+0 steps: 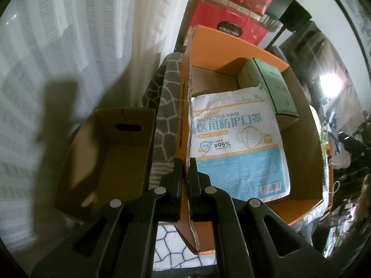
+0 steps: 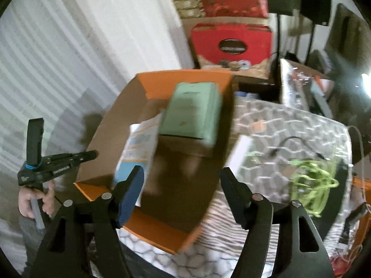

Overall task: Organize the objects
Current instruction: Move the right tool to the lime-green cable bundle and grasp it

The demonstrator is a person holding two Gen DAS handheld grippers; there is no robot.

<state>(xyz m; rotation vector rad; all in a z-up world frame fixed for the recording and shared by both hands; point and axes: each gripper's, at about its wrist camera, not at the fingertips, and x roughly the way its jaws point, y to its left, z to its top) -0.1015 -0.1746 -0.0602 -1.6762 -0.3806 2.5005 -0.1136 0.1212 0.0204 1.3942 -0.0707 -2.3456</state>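
Observation:
An orange cardboard box [image 1: 231, 48] stands open on a patterned blanket. Flat inside it lies a white and blue mask packet [image 1: 238, 148], and a pale green box [image 1: 271, 88] sits in the far right corner. My left gripper [image 1: 184, 180] is shut on the box's left wall, one finger on each side of the cardboard. In the right wrist view my right gripper [image 2: 182, 171] hangs open above the orange box [image 2: 162, 236], nothing between its fingers. Below it lie the green box [image 2: 192, 113] and the mask packet [image 2: 136, 148]. At the left, a hand holds the left gripper [image 2: 91, 155].
A plain brown carton [image 1: 104, 157] stands open left of the orange box. On the blanket [image 2: 289, 127] to the right lie a tangled green cable [image 2: 310, 183], a black cable [image 2: 285, 146] and a white object [image 2: 241, 153]. Red gift bags [image 1: 227, 23] stand behind.

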